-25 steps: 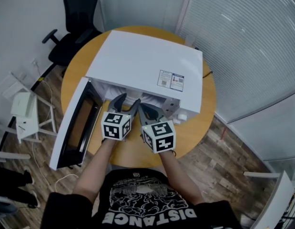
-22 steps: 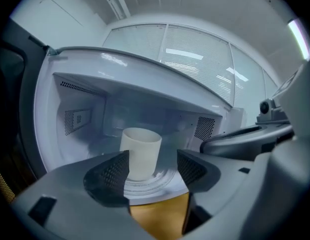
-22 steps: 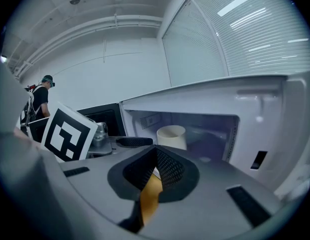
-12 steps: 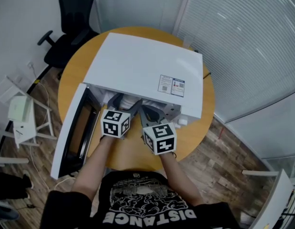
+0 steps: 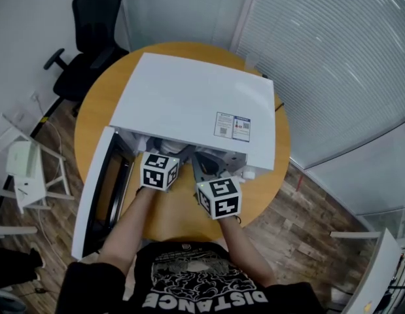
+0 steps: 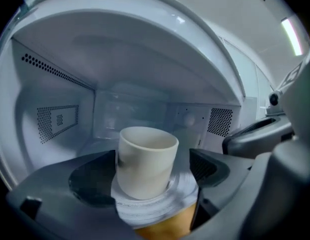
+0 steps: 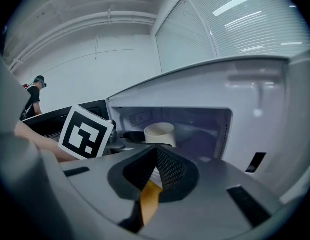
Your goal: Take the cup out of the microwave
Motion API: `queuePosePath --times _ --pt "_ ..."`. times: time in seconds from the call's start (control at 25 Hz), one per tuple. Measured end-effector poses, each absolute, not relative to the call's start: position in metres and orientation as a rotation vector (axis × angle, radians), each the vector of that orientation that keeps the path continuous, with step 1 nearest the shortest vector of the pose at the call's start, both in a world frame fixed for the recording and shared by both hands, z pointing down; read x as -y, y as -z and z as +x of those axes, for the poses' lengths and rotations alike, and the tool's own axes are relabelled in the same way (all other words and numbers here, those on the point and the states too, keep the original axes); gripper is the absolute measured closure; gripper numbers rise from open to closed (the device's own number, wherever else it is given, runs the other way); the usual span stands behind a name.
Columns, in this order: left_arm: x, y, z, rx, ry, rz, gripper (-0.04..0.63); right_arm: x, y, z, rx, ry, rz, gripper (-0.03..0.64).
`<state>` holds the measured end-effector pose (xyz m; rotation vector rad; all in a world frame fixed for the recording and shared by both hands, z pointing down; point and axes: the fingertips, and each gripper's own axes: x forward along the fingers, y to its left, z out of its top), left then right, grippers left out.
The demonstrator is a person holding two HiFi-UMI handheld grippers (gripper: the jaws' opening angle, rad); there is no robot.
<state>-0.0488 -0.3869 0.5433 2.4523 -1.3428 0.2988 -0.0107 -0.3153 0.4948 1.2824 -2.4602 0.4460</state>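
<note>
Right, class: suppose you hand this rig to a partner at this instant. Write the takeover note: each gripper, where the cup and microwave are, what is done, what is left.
Left gripper: reaching into the microwave, jaws opening, with the cup between them but not gripped.
Right gripper: jaws together, empty, just outside the oven's opening.
Things: the microwave sits on the round table with its door swung open. The cup stands upright inside.
Done: door open, left gripper placed around the cup.
Left: close on the cup, lift it and draw it out, probably onto the table.
</note>
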Motion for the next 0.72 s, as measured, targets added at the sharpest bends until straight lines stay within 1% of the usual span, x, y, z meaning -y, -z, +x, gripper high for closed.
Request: queuePosePath --times 0.72 --pt "0.411 -0.541 -0.043 1.331 -0.25 2.5 0.141 0.325 -0.501 -0.012 2.422 -0.45 1.317 0.601"
